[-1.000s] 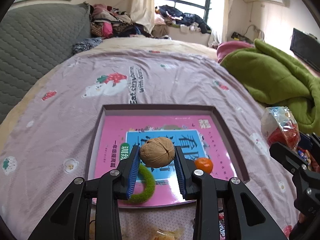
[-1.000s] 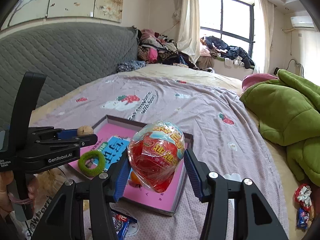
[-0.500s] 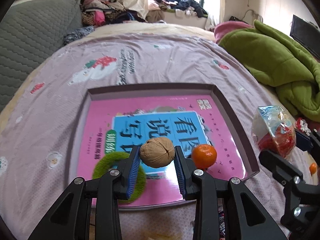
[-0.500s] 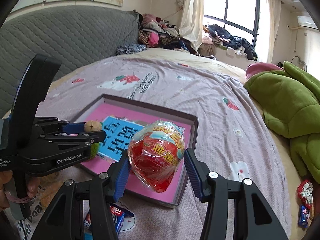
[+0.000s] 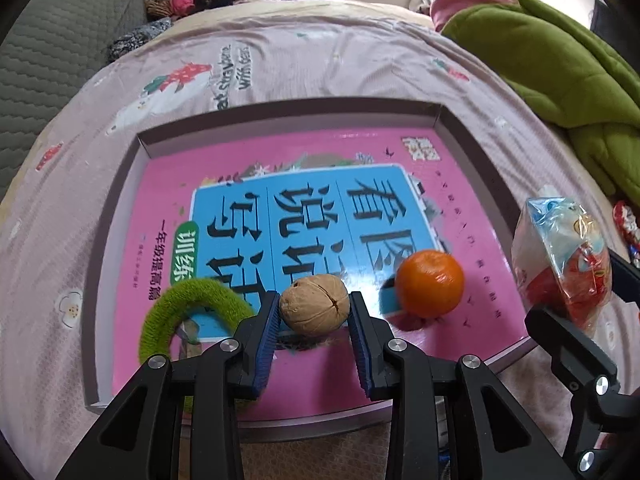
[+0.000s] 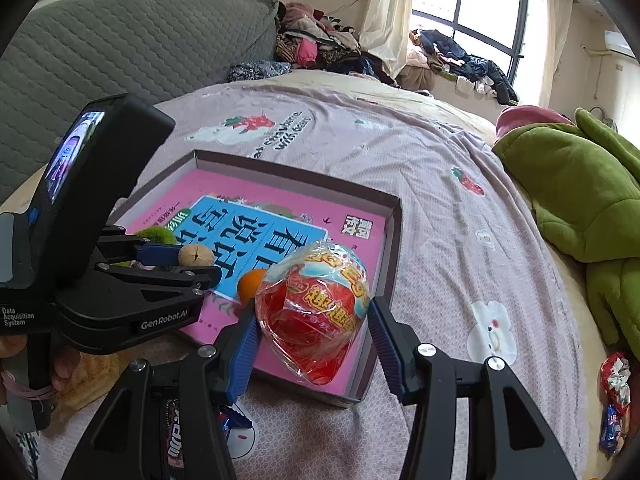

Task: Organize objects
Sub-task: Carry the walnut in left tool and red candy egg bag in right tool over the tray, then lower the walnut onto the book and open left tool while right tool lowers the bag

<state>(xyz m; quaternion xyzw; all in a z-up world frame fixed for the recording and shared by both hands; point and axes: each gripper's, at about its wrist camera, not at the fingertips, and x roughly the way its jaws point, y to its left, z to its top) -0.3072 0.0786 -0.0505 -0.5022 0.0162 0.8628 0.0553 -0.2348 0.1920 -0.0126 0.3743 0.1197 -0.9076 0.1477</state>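
Both tongs have come lower toward the box [image 5: 476, 148] on the bed. The left tongs [image 5: 314, 312] clamp a walnut [image 5: 314, 309]; the right tongs [image 6: 312, 320] clamp a wrapped snack [image 6: 316, 312]. Released carelessly, the walnut may roll against the orange [image 5: 430, 283].
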